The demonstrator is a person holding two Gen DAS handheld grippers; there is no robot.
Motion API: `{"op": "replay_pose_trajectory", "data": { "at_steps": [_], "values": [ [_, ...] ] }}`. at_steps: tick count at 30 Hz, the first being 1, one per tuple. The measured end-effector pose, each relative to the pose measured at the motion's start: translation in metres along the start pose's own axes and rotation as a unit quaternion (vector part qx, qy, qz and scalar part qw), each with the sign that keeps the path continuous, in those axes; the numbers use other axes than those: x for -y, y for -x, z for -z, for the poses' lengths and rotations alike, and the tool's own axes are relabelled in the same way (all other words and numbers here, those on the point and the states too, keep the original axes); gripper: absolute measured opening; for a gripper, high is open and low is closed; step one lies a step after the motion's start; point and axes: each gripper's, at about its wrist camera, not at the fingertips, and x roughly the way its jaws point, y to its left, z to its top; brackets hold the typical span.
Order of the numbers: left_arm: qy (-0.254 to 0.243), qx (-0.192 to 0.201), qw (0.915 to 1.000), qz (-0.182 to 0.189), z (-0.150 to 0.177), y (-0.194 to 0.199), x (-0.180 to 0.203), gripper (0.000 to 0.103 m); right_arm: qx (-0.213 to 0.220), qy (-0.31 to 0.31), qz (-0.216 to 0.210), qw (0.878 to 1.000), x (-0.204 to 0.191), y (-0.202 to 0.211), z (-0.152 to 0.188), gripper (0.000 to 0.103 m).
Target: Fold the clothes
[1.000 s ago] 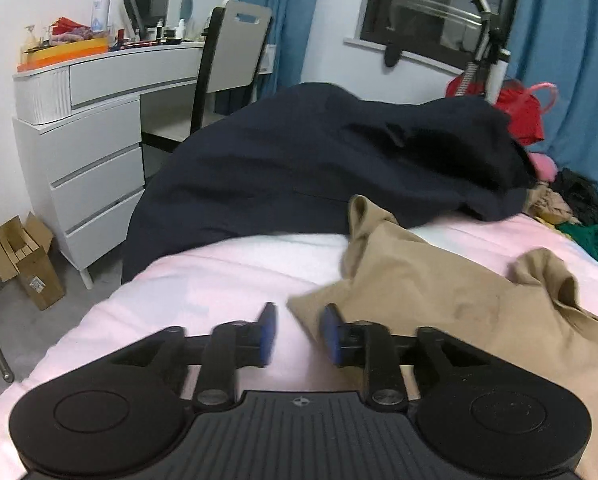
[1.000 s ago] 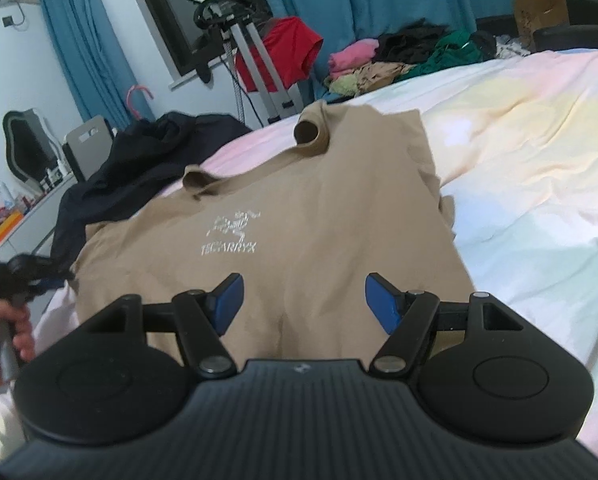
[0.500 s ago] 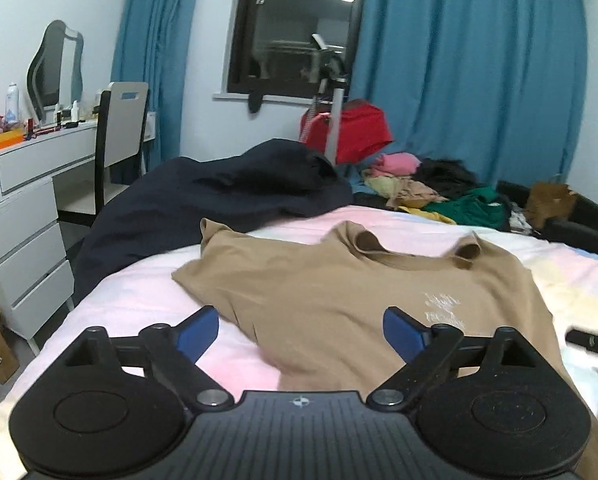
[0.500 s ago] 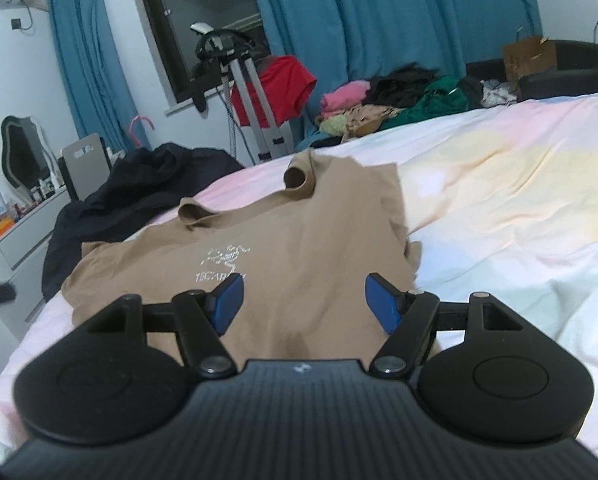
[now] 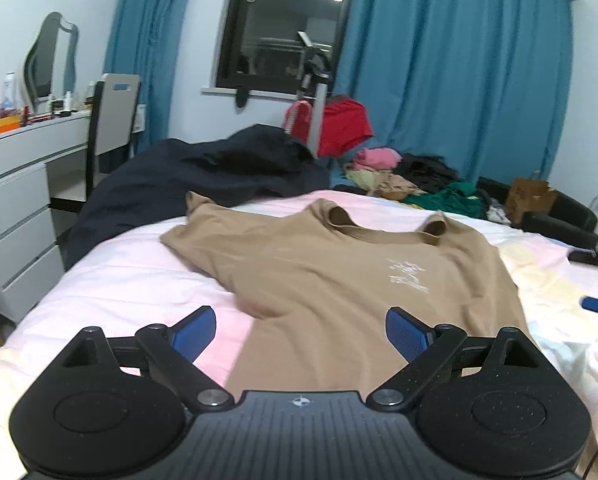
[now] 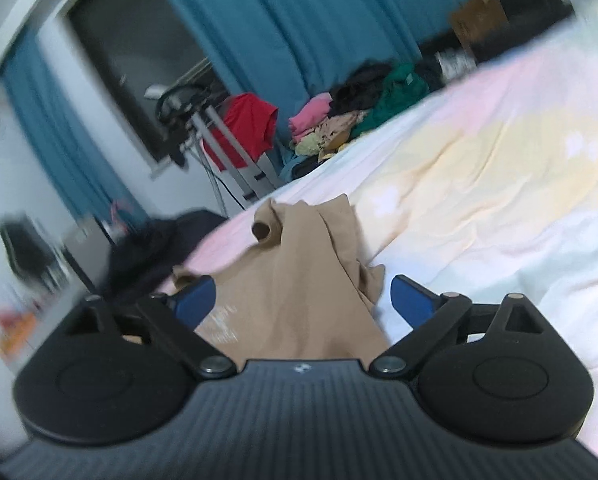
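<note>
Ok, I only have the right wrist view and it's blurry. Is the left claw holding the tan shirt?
Observer: No. The left claw is open over the tan shirt, gripping nothing.
Operator: Is the shirt spread out?
Observer: Mostly. It lies chest up on the bed, white logo showing.
Operator: Anything crowding the far sleeve?
Observer: A dark garment lies just behind it on the bed.

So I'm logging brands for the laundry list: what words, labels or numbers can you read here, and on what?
Shirt: a pale chest print of a logo over one line of words, too small and blurred to read in either view.
Cardboard box: dark marks, unreadable.
Bottles on the desk: labels too small to read.
Nothing else bears text.
</note>
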Motion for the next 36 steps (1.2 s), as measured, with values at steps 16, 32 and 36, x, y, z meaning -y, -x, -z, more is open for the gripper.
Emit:
{"op": "replay_pose_trajectory", "data": {
  "at_steps": [16, 32, 36],
  "values": [
    [0.026, -0.015, 0.9993, 0.023, 0.016, -0.057, 0.008, 0.093, -0.106, -0.184, -0.009, 0.977, 0.104, -0.137, -0.006, 0.05],
    [0.061, 0.01, 0.9907, 0.121, 0.017, -0.064, 0.009, 0.093, -0.036, -0.116, 0.026, 0.992, 0.071, -0.115, -0.024, 0.007],
    [0.048, 0.009, 0.9918, 0.118, 0.018, -0.063, 0.013, 0.093, 0.037, -0.135, 0.047, 0.989, 0.076, -0.076, -0.044, 0.007]
  ]
}}
